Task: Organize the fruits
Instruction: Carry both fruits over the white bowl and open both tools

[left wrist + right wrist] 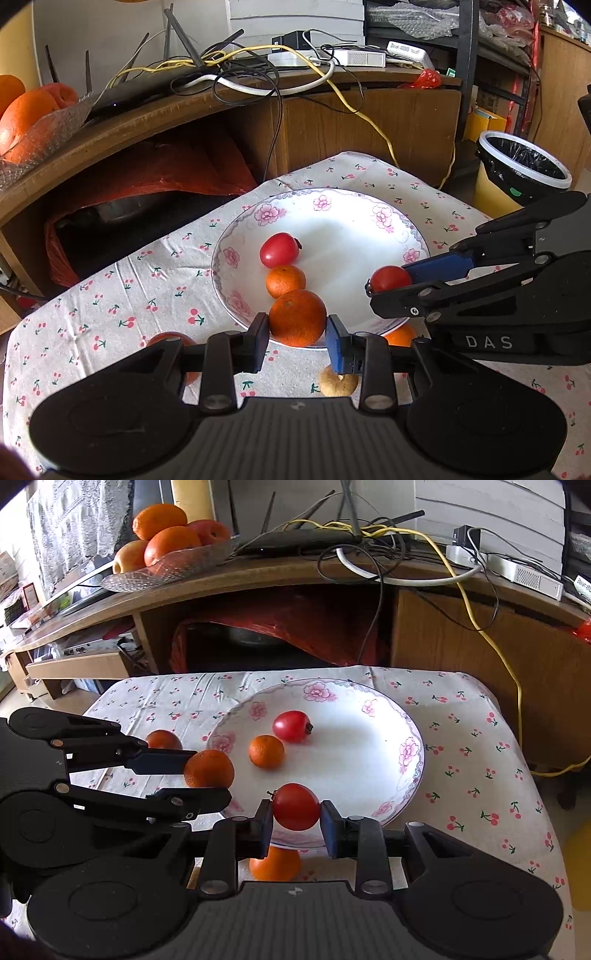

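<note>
Right wrist view, tomato (296, 806) clamped between right claw (297, 825) fingers

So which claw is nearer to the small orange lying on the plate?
Left. The left claw holds a bigger orange right beside the small orange; the right claw holds a tomato further off, over the plate edge.

In the left wrist view, a round tan fruit (338, 384) on the bench shows only in part behind the left tongs (297, 338); its kind cannot be told. An orange (400, 336) peeks out under the plate's rim (236, 229), mostly covered by the right tongs (391, 282). Another orange (275, 864) in the right wrist view sits half hidden below the tongs' fingers (264, 821). The fruit bowl (33, 136) on the shelf is cut off by the left edge.
</note>
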Tool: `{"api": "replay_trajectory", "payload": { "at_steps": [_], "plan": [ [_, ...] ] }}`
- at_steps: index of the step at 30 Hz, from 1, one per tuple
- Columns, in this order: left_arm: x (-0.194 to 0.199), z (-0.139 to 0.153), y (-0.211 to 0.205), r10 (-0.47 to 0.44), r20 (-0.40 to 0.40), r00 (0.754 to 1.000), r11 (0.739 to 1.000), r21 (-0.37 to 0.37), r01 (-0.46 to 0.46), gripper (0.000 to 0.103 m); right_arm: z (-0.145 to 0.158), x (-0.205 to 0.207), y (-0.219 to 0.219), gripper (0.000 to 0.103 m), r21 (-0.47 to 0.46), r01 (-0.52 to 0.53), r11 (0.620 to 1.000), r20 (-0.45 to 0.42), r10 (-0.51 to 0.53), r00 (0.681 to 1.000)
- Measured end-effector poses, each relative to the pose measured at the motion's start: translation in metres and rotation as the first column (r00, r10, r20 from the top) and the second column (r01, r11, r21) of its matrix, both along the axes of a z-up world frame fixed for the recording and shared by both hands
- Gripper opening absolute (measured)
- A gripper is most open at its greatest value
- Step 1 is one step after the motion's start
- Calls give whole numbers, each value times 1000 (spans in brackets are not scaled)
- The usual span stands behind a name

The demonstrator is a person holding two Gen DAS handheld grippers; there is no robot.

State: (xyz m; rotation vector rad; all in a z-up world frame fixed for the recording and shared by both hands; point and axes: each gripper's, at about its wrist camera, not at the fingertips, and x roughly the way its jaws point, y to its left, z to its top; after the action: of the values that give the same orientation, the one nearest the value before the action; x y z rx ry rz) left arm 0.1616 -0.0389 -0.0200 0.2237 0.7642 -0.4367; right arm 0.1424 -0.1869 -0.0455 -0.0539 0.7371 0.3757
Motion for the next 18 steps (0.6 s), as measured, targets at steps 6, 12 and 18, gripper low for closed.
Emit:
{"api": "replay_trajectory", "payload": {
  "at_steps": [6, 12, 18],
  "plan": [
    [1, -1, -1, 9, 2, 1000, 1000, -3, -9, 41, -4, 0, -1, 26, -6, 9, 1000, -3, -9, 1000],
    [0, 0, -2, 9, 8, 1000, 1000, 9, -9, 42, -3, 2, -1, 27, -2, 18, 1000, -6, -18, 1000],
    [0, 1, -1, 13, 7, 1000, 1000, 6, -13, 42, -3, 2, -1, 27, -3, 19, 1000, -3, -19, 1000]
  ]
}}
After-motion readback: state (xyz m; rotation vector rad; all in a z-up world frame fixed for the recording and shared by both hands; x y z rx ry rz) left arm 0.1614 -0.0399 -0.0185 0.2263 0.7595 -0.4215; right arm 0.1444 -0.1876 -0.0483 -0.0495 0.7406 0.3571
